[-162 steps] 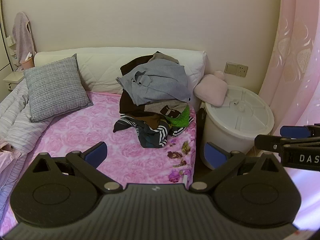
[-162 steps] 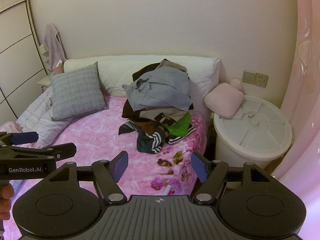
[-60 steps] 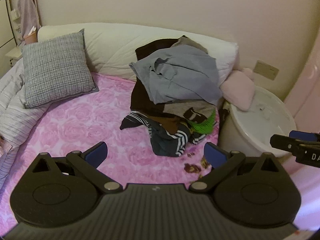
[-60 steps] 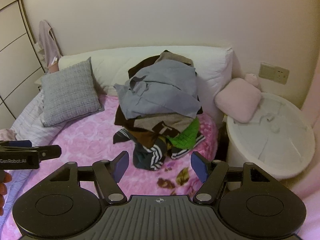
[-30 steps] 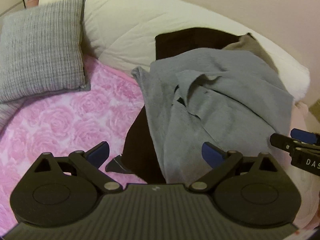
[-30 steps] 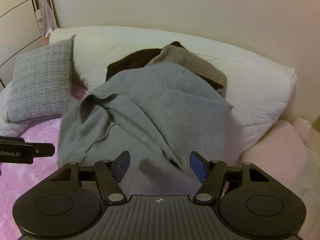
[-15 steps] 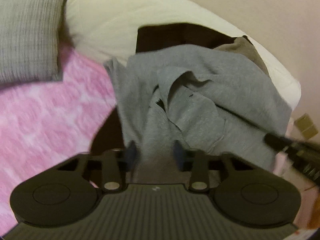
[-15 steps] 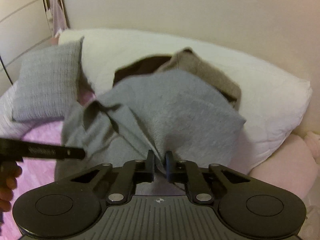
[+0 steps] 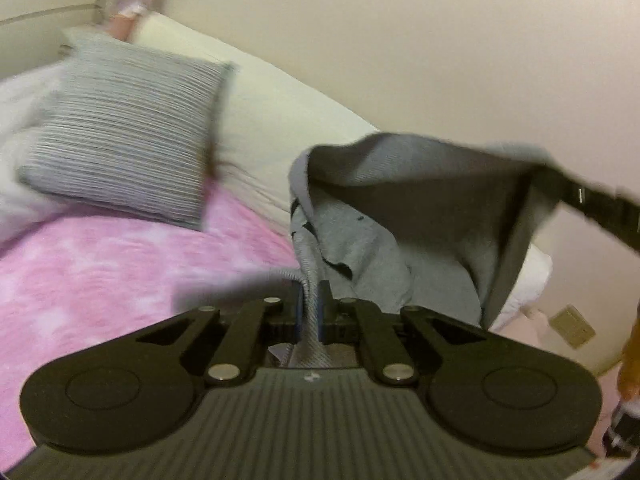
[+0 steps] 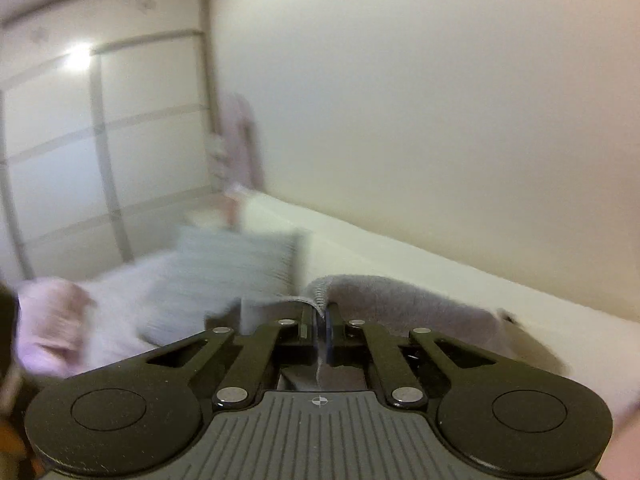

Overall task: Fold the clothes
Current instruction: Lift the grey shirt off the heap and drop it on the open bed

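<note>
The left gripper [image 9: 309, 304] was clamped on a fold of the soft grey knit top [image 9: 400, 216]. The right gripper [image 10: 320, 328] pinched another edge of that top. Both had just squeezed together on the cloth. The top hung up in the air between them, over the pink flowery bed cover [image 9: 100, 264]. A grey striped square cushion [image 9: 128, 140] leaned on the long white pillow [image 9: 272, 120], far left.

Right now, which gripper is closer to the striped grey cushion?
Left. The left gripper, gripping the grey garment, is right of the cushion; the right gripper holds the garment's other end, farther right.
</note>
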Available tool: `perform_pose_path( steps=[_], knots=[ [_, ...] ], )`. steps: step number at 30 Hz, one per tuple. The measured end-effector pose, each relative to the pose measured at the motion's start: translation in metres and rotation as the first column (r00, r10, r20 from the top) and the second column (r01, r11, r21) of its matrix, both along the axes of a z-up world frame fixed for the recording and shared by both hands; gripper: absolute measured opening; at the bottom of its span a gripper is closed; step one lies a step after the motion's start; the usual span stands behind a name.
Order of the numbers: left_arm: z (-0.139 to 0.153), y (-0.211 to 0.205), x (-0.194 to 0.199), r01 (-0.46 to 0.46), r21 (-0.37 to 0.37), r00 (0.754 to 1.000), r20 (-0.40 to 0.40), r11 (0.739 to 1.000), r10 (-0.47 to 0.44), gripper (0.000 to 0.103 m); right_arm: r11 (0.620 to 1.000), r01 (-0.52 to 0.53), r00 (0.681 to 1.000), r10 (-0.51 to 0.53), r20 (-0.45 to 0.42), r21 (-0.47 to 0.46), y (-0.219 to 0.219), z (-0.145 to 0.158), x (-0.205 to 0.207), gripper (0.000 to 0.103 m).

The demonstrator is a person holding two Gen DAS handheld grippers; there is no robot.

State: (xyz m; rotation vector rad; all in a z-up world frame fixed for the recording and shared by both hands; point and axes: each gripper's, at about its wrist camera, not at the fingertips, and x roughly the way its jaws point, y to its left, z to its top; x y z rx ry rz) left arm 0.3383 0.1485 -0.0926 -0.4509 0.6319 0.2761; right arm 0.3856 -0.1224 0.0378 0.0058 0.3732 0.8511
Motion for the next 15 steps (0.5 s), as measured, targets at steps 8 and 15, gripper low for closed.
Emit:
perform_pose_path(
  steps=[8, 15],
  knots=[
    [0.062, 0.037, -0.211, -0.382, 0.096, 0.922, 0.101, 0.919, 0.373, 0.003, 0.929, -0.325, 0.945, 0.323, 0.040, 0.179, 0.092, 0.061, -0.119, 0.000],
    [0.102, 0.030, -0.393, -0.528, 0.168, 0.848, 0.050, 0.833, 0.528, 0.036, 0.764, -0.622, 0.764, 0.640, -0.081, 0.168, 0.139, 0.056, -0.232, 0.004]
  ],
)
